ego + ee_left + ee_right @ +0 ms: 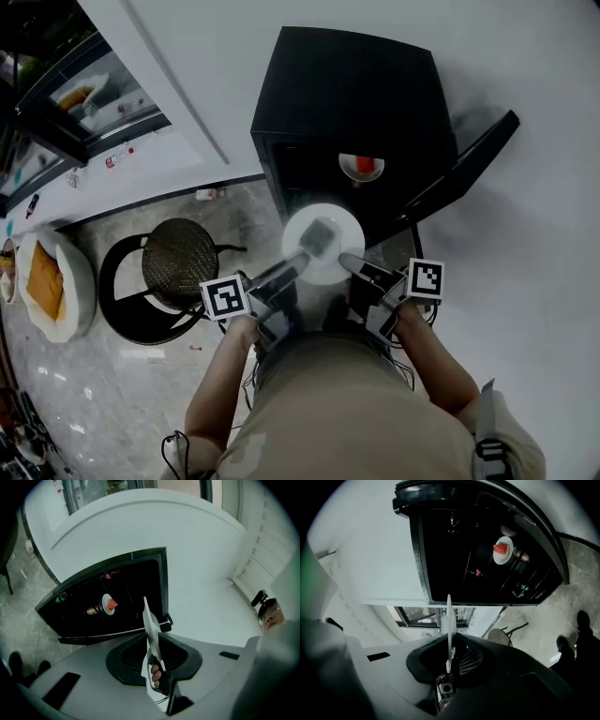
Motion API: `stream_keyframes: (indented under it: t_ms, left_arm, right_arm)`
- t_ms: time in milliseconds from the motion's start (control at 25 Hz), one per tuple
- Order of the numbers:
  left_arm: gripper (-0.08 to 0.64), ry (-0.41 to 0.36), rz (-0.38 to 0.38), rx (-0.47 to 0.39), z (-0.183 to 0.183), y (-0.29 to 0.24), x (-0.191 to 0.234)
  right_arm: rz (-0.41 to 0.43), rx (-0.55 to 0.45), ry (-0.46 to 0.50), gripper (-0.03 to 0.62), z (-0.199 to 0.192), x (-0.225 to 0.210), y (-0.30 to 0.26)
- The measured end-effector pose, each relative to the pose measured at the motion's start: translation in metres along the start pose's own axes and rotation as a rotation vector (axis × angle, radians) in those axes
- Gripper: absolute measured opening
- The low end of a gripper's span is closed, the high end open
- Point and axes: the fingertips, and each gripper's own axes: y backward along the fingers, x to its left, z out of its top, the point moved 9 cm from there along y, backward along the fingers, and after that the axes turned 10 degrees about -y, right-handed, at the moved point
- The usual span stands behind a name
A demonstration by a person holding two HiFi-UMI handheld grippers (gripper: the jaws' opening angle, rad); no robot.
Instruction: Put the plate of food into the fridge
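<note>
Left claw (pixel 153 641) is pinching the plate (pixel 150 620) by its rim, jaws narrow on the thin edge. Right claw (pixel 449 645) is gripping the opposite rim the same way. Plate is hanging about level between both claws, in the air just before the open fridge (pixel 347 94) and not yet inside. Food (pixel 320 234) is sitting near the plate's middle. Plate is looking stiff, light, smooth and breakable, so a rim pinch is probably risking a slip if tilted. Holding opposite rims is suiting it and keeping the food from sliding. Door (pixel 464 164) is standing open at the right. A dish (pixel 361 167) with something red is sitting on a shelf inside.
</note>
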Motion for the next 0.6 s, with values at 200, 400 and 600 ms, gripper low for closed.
stream_keyframes:
  t_ms: [200, 400, 600]
  left_arm:
    - [0.046, 0.131, 0.068, -0.047, -0.009, -0.014, 0.009]
    - [0.034, 0.188, 0.099, -0.080, -0.009, -0.023, 0.007]
    - [0.034, 0.279, 0.122, -0.133, -0.019, -0.034, 0.013]
  right_arm:
    - [-0.062, 0.026, 0.099, 0.038, 0.020, -0.004, 0.002]
    - [-0.089, 0.045, 0.120, 0.040, 0.030, -0.003, 0.004]
    - [-0.103, 0.052, 0.231, 0.052, 0.046, 0.004, 0.008]
